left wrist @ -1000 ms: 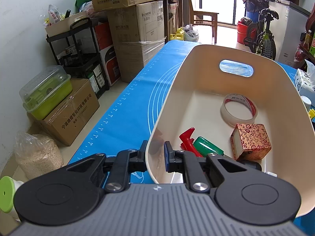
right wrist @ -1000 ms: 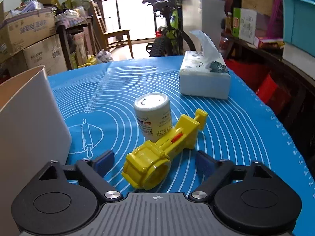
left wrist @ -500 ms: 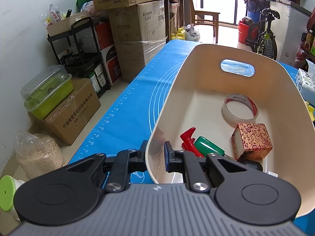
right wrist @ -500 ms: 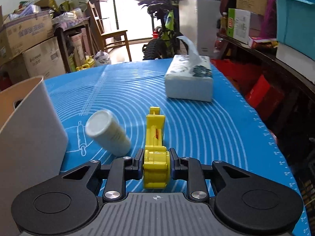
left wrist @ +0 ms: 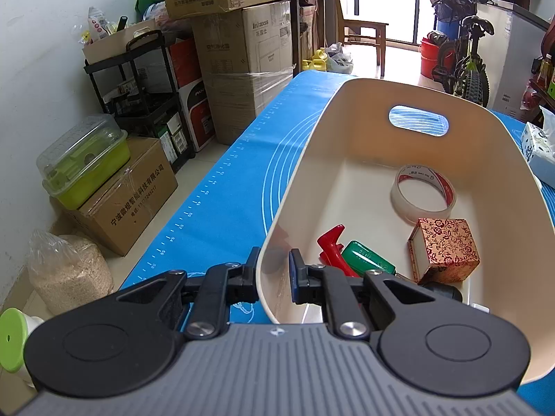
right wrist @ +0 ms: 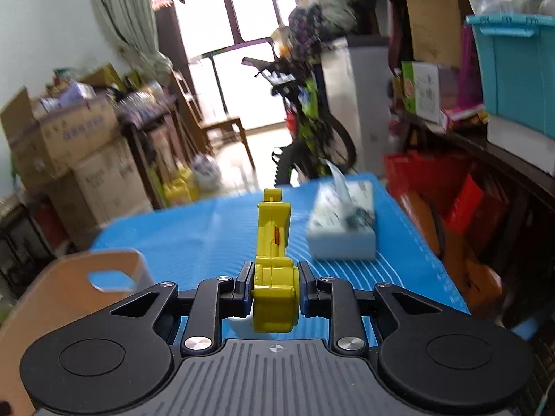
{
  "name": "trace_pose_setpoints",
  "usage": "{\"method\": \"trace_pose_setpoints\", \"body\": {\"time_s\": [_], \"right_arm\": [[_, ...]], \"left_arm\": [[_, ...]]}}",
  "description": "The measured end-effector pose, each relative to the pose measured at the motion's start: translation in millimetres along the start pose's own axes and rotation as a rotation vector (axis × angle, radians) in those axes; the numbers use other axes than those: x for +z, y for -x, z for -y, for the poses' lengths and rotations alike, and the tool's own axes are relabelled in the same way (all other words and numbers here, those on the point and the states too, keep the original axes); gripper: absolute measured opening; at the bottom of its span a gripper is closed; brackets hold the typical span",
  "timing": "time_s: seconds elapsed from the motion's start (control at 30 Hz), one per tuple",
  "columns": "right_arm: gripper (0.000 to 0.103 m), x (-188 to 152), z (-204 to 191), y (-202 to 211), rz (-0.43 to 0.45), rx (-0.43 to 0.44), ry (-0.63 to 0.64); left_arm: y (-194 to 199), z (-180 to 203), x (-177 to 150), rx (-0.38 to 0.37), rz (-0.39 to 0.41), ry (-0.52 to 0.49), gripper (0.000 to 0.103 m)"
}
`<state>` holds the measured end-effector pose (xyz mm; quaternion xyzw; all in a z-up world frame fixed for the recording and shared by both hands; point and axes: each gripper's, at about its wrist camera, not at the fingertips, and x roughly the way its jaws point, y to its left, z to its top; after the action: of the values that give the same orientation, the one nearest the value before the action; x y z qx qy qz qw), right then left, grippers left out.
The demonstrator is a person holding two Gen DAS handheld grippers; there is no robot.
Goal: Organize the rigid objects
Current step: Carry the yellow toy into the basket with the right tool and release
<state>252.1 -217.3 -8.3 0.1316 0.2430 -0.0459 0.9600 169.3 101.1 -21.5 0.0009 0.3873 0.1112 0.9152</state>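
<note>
My left gripper is shut on the near rim of a cream plastic bin that stands on the blue mat. Inside the bin lie a roll of clear tape, a red patterned box and a green bottle with a red trigger head. In the right wrist view my right gripper is shut on a yellow plastic tool, held up above the mat with its long end pointing away. The bin shows at the lower left of that view.
A tissue box sits on the mat to the right of the yellow tool. Stacked cardboard boxes and a black shelf cart stand along the wall on the left. A bicycle and shelves with storage bins are behind.
My right gripper closed on the yellow tool, knocking the white jar over, and then lifted the tool off the mat. The left gripper kept its hold on the bin rim.
</note>
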Motion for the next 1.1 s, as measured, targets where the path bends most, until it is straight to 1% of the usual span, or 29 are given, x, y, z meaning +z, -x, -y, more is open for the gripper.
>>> {"method": "trace_pose_setpoints", "body": {"time_s": [0.17,0.37,0.63,0.77,0.87,1.1], "right_arm": [[0.034,13,-21,23,0.065,0.081,0.024],[0.034,10,-53,35,0.084,0.208,0.082],[0.033,-20,-103,36,0.01,0.337,0.214],[0.034,-36,-126,39,-0.017,0.385,0.314],[0.034,-47,-138,35,-0.069,0.402,0.363],[0.034,-71,-154,20,-0.223,0.433,0.457]], "left_arm": [[1,-2,0,-0.001,0.001,0.001,0.017],[1,-2,1,0.0,0.001,0.002,0.017],[3,-3,2,-0.003,0.0,0.005,0.017],[3,-3,3,-0.005,0.001,0.006,0.017],[4,-3,3,-0.006,0.001,0.007,0.017],[3,-2,3,-0.006,0.001,0.007,0.017]]}}
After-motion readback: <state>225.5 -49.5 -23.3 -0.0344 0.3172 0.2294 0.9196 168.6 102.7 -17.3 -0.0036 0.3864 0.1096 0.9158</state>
